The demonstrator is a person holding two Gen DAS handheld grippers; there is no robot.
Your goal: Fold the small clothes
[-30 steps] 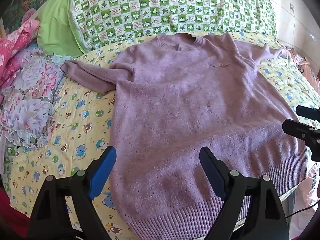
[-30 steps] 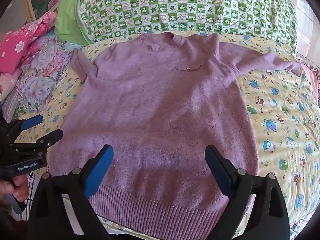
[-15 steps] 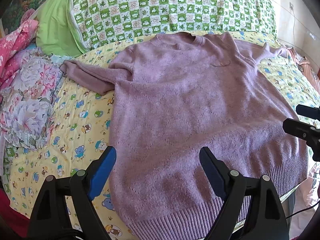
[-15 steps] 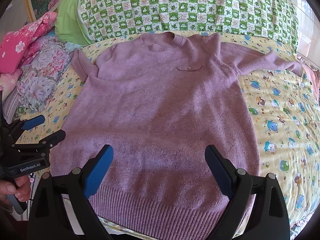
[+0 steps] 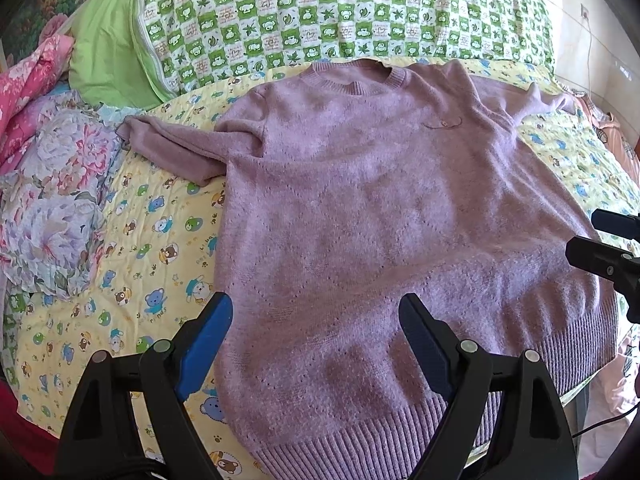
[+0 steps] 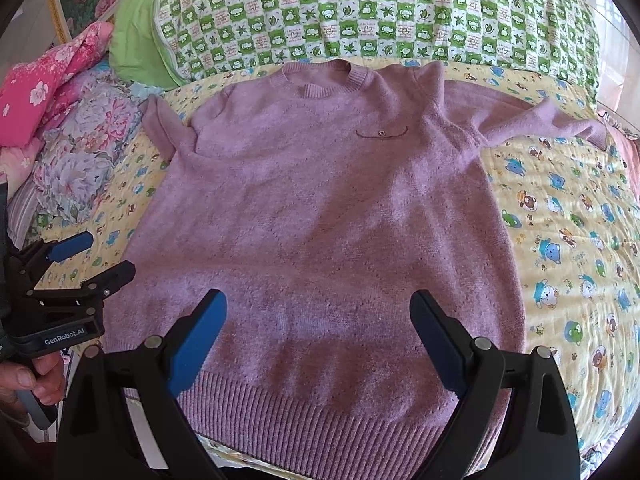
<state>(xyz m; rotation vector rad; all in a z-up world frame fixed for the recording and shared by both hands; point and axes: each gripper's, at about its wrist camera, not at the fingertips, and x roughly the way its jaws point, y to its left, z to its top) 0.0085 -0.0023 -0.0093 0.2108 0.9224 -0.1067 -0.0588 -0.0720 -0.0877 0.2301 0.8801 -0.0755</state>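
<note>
Overhead, left gripper (image 5: 316, 332) and right gripper (image 6: 320, 330) jaws apart, sweater (image 6: 320, 216) hem below.

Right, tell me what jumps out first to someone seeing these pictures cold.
A mauve knit sweater lies spread flat, front up, filling the middle of a bed quilt printed with cartoon bears. Both sleeves trail out sideways, and a green-and-white checked pillow runs along the head end behind the collar. The left gripper and right gripper sit open above the ribbed hem, holding nothing.
</note>
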